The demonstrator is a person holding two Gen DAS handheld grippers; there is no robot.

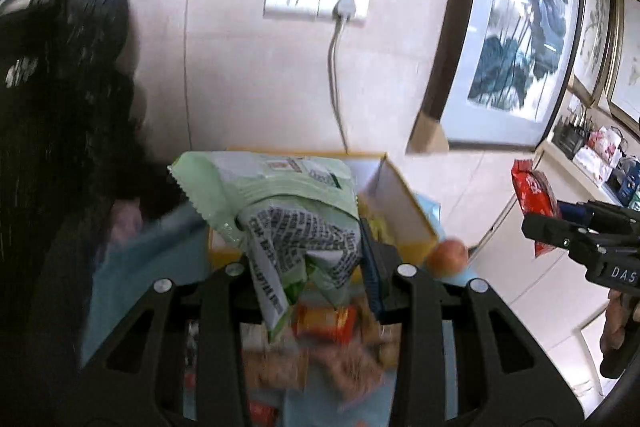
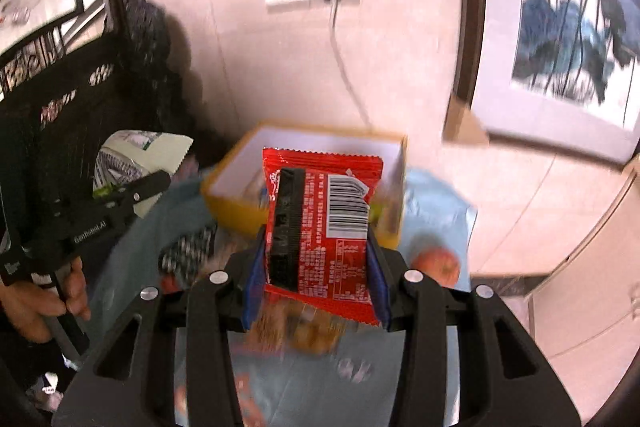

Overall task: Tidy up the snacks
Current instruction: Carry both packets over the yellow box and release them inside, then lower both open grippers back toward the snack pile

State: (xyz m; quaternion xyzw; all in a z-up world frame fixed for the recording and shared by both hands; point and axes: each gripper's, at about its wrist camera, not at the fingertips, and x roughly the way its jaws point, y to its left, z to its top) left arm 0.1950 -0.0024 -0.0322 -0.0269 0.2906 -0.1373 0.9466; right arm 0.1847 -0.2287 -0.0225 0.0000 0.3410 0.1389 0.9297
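Red packet (image 2: 320,223) within right tool (image 2: 316,259)

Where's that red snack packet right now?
The red packet is clamped in the right claw, held up in front of the yellow box, with the apple lower right.

I see a table under a light blue cloth (image 2: 436,203). On it sit 1 yellow box (image 2: 236,211), open-topped with white inner walls, 1 apple (image 1: 447,257) just beside it, and blurred loose snack packets (image 1: 324,321).
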